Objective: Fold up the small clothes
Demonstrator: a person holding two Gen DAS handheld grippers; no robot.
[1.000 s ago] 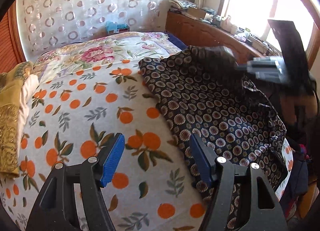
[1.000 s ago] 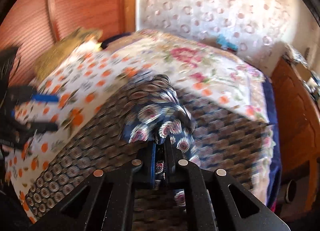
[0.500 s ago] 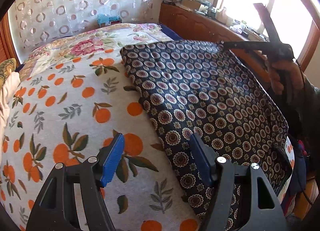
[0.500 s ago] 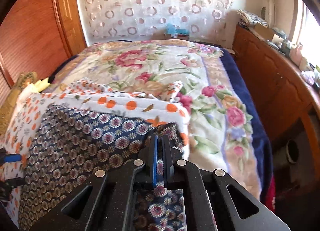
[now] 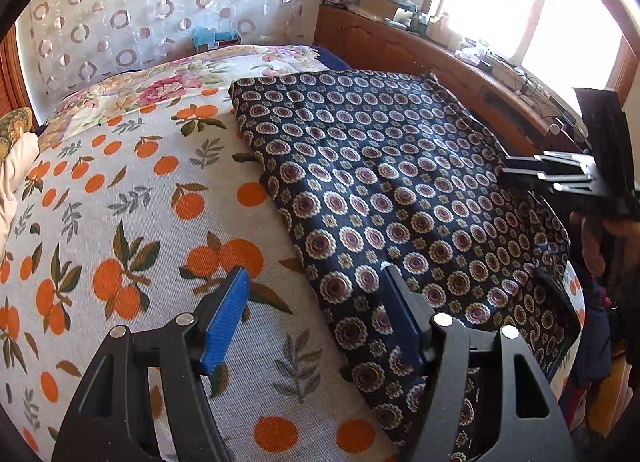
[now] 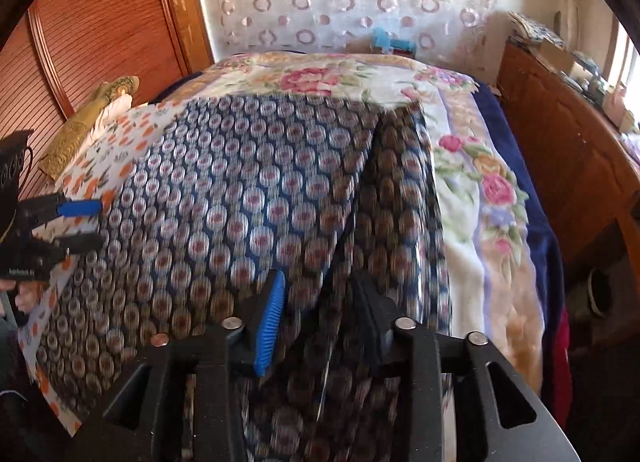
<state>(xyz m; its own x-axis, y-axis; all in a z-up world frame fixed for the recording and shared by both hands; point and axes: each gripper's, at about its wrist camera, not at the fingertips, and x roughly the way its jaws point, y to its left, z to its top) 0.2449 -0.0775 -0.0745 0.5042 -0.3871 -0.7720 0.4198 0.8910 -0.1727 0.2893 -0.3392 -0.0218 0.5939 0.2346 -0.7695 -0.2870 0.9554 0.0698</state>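
Two wrist views, angled down, close, sharing navy garment (image 5: pixel 400 197) (bedtop)

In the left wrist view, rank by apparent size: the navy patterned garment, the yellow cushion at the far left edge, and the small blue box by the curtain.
1. navy patterned garment, by far the largest.
2. and 3. blue box and yellow cushion: look alike; the cushion is cut off by the frame, so unranked.

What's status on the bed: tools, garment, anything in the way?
Left tool open, empty, over garment's near edge. Right tool opening, pads off cloth. Dark patterned garment spread on orange-print cover. Nothing in the way.
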